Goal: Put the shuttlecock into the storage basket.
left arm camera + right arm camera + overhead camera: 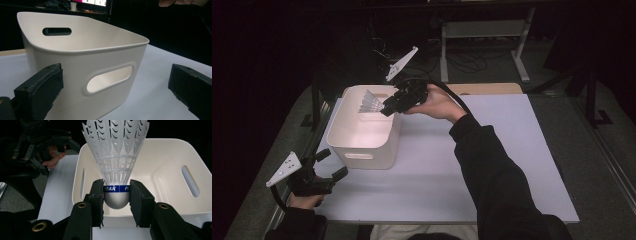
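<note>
One shuttlecock [116, 167] clamped in right tool [116, 195], over bin [172, 152] rim.

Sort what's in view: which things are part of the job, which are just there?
In the job:
- shuttlecock, clamped at its cork in the right hand-held gripper
- white bin, under the shuttlecock

Just there:
- left hand-held gripper, open, idle near the bin
- white table board
- metal frame behind the table
</note>
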Demonstrator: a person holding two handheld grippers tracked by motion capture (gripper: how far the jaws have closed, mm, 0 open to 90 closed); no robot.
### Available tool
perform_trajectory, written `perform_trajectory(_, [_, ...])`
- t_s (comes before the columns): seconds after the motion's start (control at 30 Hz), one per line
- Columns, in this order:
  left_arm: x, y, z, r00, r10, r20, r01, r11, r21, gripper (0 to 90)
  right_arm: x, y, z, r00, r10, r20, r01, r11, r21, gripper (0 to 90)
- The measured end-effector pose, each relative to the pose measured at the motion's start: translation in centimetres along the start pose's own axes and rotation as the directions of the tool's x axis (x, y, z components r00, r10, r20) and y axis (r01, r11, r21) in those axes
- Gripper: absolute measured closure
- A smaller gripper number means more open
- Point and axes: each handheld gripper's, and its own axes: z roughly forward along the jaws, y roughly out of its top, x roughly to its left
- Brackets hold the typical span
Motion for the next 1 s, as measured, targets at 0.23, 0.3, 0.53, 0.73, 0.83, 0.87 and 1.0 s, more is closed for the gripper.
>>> perform_trajectory(0.23, [0.0, 0.0, 0.0, 1.0000, -0.002, -0.002, 0.002, 1.0000, -0.001, 0.0, -0.1, 0.3, 1.6, 0.9996, -0.005, -0.026, 0.005, 1.000, 0.008, 64.2])
perform_trajectory(0.3, [0.0, 0.0, 0.0, 1.0000, -0.001, -0.002, 0.001, 1.0000, -0.001, 0.0, -0.1, 0.4, 1.9, 0.9995, -0.003, -0.031, 0.003, 1.000, 0.013, 64.2])
perform_trajectory(0.53, [0.0, 0.0, -0.1, 1.0000, -0.002, 0.000, 0.002, 1.0000, -0.002, 0.0, -0.2, 0.4, 3.3, 0.9987, -0.009, -0.051, 0.010, 1.000, 0.027, 64.2])
perform_trajectory(0.73, [0.0, 0.0, -0.1, 1.0000, -0.004, 0.000, 0.004, 1.0000, -0.003, 0.0, -0.3, 0.1, 4.6, 0.9981, -0.010, -0.061, 0.013, 0.999, 0.049, 64.2])
perform_trajectory(0.83, [0.0, 0.0, -0.1, 1.0000, -0.006, -0.001, 0.006, 1.0000, -0.003, 0.0, -0.3, 0.0, 4.8, 0.9980, -0.010, -0.062, 0.014, 0.998, 0.055, 64.2])
perform_trajectory(0.87, [0.0, 0.0, -0.1, 1.0000, -0.007, -0.001, 0.007, 1.0000, -0.005, 0.0, -0.4, -0.1, 5.3, 0.9977, -0.011, -0.067, 0.015, 0.998, 0.063, 64.2])
perform_trajectory(1.0, [0.0, 0.0, -0.2, 1.0000, -0.009, -0.001, 0.009, 0.9999, -0.007, 0.0, -0.5, -0.2, 5.9, 0.9971, -0.006, -0.076, 0.011, 0.997, 0.071, 64.2])
